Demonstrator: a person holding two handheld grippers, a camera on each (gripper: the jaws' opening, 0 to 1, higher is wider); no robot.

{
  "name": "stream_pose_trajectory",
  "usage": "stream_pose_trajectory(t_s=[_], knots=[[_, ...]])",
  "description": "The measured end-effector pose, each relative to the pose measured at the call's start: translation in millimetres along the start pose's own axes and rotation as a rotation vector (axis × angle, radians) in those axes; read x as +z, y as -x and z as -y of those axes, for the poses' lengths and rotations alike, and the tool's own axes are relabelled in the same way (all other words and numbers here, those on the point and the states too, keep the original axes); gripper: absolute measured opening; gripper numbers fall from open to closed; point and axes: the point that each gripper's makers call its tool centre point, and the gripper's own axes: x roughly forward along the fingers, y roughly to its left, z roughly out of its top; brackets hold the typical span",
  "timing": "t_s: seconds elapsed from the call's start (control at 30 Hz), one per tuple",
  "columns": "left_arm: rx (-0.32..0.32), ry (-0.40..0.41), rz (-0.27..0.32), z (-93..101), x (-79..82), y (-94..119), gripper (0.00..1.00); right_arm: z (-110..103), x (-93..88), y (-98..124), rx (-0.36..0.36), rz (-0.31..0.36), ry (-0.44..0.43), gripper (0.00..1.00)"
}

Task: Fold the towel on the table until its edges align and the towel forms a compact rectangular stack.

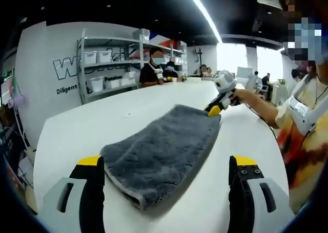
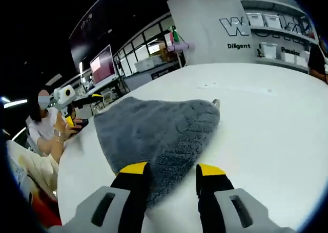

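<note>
Where the left gripper [image 1: 169,166] rises from the bottom of the left gripper view, its two yellow-tipped jaws stand wide apart, holding nothing. Near corner of the grey towel [image 1: 161,153] lies between them, on the white table [image 1: 92,123]; I cannot tell whether the left jaw touches the towel's edge. Towel is folded over, thick rolled hem at the near end, lying long and slanted away toward the far right. At its far corner sits the right gripper [image 1: 214,110], yellow tips down at the towel's edge; jaw state cannot be read from this view. A person's hand [image 1: 245,96] holds that gripper, arm coming in from the right.

Right gripper view: right gripper [image 2: 171,172] with jaws parted, a narrower gap, the towel's [image 2: 159,128] near edge lying between and just ahead of the tips. Not clamped on the cloth as far as shows. Towel spreads away as a rounded, uneven grey mound on the table [image 2: 266,120], a small pale tag [image 2: 216,104] sticking up at its far right edge. Left gripper [image 2: 69,121] shows at the left beyond the towel's far end, held by a hand [image 2: 60,128].

Background, left gripper view: metal shelving [image 1: 110,64] with white bins against a lettered wall [image 1: 48,69]; seated people [image 1: 154,69] at the far end of the table.
</note>
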Motion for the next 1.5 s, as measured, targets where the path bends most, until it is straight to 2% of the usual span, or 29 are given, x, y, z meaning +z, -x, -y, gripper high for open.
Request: stream_pose_trajectory(t_s=[0.13, 0.37, 0.53, 0.97, 1.17, 1.5], knots=[[0.002, -0.008, -0.013, -0.5, -2.6, -0.8, 0.99, -5.0, -2.4, -0.9, 0.063, 0.0, -0.078, 0.24], [-0.012, -0.015, -0.03, 3.6, -5.3, -4.1, 0.99, -7.8, -2.7, -0.9, 0.105, 0.016, -0.089, 0.13], [-0.007, -0.01, -0.042, 3.5, -7.9, -5.0, 0.99, -10.5, -3.3, 2.7, 0.113, 0.02, -0.069, 0.11], [-0.01, -0.012, -0.046, 3.3, -7.4, -4.6, 0.99, 11.0, -3.9, 18.3, 0.089, 0.024, -0.052, 0.1], [-0.021, -0.013, -0.049, 5.8, -7.7, -4.6, 0.99, 29.0, -1.9, 31.0, 0.03, 0.022, -0.003, 0.09], [-0.022, -0.009, -0.061, 7.4, -11.0, -5.6, 0.99, 60.4, -5.8, 56.4, -0.038, 0.025, -0.01, 0.09]])
